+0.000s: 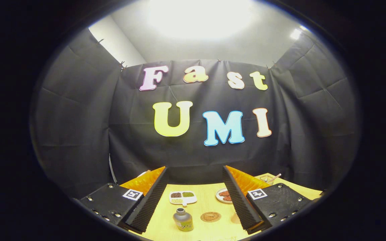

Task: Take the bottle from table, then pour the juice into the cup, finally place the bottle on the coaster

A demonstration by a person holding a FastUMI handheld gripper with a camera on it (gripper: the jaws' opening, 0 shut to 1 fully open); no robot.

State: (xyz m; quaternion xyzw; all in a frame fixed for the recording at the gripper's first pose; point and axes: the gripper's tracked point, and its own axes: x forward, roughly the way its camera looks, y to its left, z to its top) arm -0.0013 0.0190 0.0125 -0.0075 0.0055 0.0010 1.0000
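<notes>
Pale wood grain is seen across the table [209, 204], smooth and lightly lit. A small squat bottle [183, 220] with a round cap stands upright on it, just beside a flat round coaster [210, 217] with a patterned face. A clear cup [236, 218] seems to sit past the coaster against the right finger, though it is faint. Farther back lie a divided tray [183, 197] of beans and a plate [224, 195]. The gripper [193, 197] is spread wide, its ribbed pads [151, 201] touching nothing, the bottle low between them.

Worktop [213, 231] contents — one bottle [183, 220], one coaster [210, 217], one divided tray [183, 197], one plate [224, 195], one hand-held gripper [194, 197] — fingers apart.
</notes>
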